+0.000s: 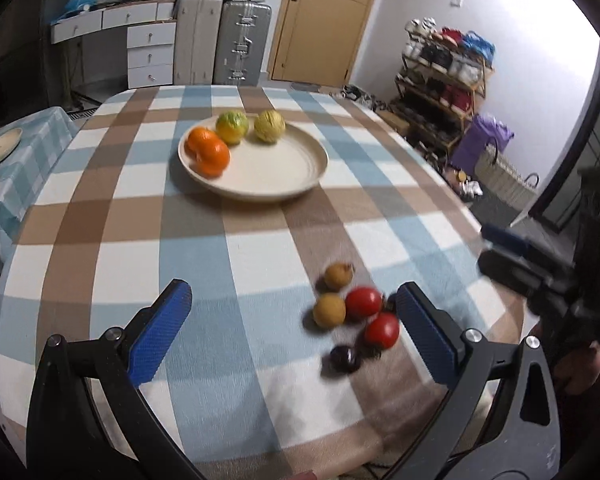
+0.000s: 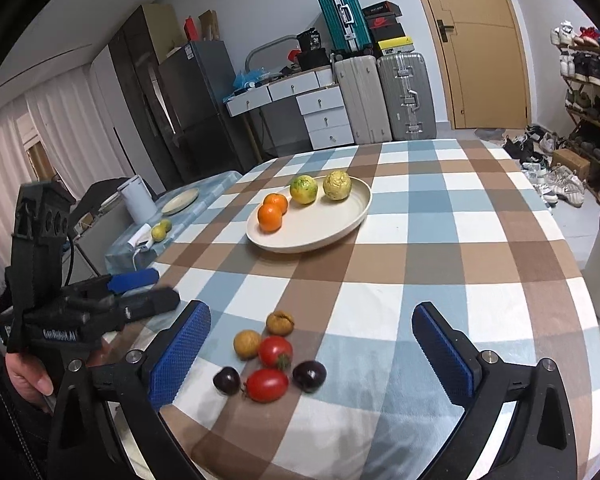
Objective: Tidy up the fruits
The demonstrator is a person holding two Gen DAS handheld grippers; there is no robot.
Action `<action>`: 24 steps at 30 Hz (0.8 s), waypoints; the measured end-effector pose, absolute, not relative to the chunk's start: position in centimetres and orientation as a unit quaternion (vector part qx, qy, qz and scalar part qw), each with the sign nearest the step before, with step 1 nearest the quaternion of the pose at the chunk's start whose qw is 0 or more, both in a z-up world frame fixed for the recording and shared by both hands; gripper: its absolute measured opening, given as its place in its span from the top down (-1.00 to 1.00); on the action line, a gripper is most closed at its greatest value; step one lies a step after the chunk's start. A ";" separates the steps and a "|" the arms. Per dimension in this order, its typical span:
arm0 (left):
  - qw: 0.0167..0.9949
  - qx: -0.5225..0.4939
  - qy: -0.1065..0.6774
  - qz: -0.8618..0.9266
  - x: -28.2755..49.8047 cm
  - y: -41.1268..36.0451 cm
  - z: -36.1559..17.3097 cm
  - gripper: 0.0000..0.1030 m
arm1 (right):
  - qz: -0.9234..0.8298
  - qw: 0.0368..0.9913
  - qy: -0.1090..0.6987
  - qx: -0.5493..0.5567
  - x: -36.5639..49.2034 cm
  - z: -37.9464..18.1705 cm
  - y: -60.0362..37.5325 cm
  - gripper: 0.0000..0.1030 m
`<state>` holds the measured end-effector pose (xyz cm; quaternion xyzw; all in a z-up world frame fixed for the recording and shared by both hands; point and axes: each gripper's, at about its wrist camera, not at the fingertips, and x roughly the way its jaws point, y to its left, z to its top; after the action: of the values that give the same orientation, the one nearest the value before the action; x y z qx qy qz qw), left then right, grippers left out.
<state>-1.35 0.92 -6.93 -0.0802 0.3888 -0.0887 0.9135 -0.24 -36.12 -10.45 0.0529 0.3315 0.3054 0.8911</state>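
A: Your left gripper (image 1: 294, 326) was spread wide, nothing between the pads, hovering over the near edge of the table (image 1: 260, 240). Correct?

B: Yes. Your right gripper (image 2: 312, 344) was the same, jaws wide apart and empty, low over the cloth. Its blue pads (image 2: 180, 356) flanked the small fruit cluster without touching it.

A: Cluster contents?

B: Nearest you: two dark plums (image 2: 309, 376), one each side of a tomato (image 2: 267, 385). Behind that, a second tomato (image 2: 275, 352), touching a tan fruit (image 2: 247, 344). A wrinkled brown fruit (image 2: 280, 323) sat just past those. All were on the cloth, packed close.

A: In the left view the cluster sat just inside your right-hand pad (image 1: 424, 340), blurred.

B: Further out, mid-table: the plate (image 2: 332, 228). Two oranges (image 2: 270, 217) touched each other at its left rim. A green-yellow citrus (image 2: 303, 189) and a bumpy yellow fruit (image 2: 337, 185) sat at the back rim, slightly apart.

A: Beyond that?

B: A side table (image 2: 204, 216) to your left held a second plate (image 2: 180, 201) and two small lemons (image 2: 161, 231). Suitcases (image 2: 384, 96) and a door (image 2: 472, 40) stood at the far wall.
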 end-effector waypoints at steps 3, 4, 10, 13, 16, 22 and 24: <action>0.906 -0.076 0.402 -0.106 -1.9 0.5 -8.1 -0.98 | 0.290 0.898 0.325 0.062 -0.8 -10.7 -37.0 -1.00; 0.903 -0.075 0.407 -0.111 -2.0 0.3 -8.5 -0.98 | 0.288 0.899 0.325 0.066 -0.8 -10.7 -37.3 -1.00; 0.893 -0.058 0.431 -0.118 -2.4 -0.7 -10.7 -0.98 | 0.272 0.900 0.333 0.075 -1.1 -11.5 -38.0 -1.00; 0.889 -0.058 0.437 -0.123 -2.5 -0.9 -11.4 -0.97 | 0.270 0.898 0.340 0.071 -1.3 -12.0 -37.8 -1.00; 0.893 -0.054 0.428 -0.131 -2.7 -1.0 -11.5 -0.96 | 0.269 0.898 0.342 0.070 -1.6 -12.3 -37.7 -1.00; 0.894 -0.028 0.417 -0.162 -3.1 -1.6 -11.2 -0.39 | 0.263 0.899 0.344 0.068 -1.5 -12.6 -37.8 -1.00; 0.889 -0.023 0.423 -0.176 -3.0 -2.0 -11.5 -0.22 | 0.262 0.898 0.345 0.070 -1.4 -12.6 -37.9 -1.00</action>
<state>-3.01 -1.97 -11.46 -0.0233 0.4228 -0.1759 0.8887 -1.42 -37.87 -12.64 0.0704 0.3450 0.2624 0.8984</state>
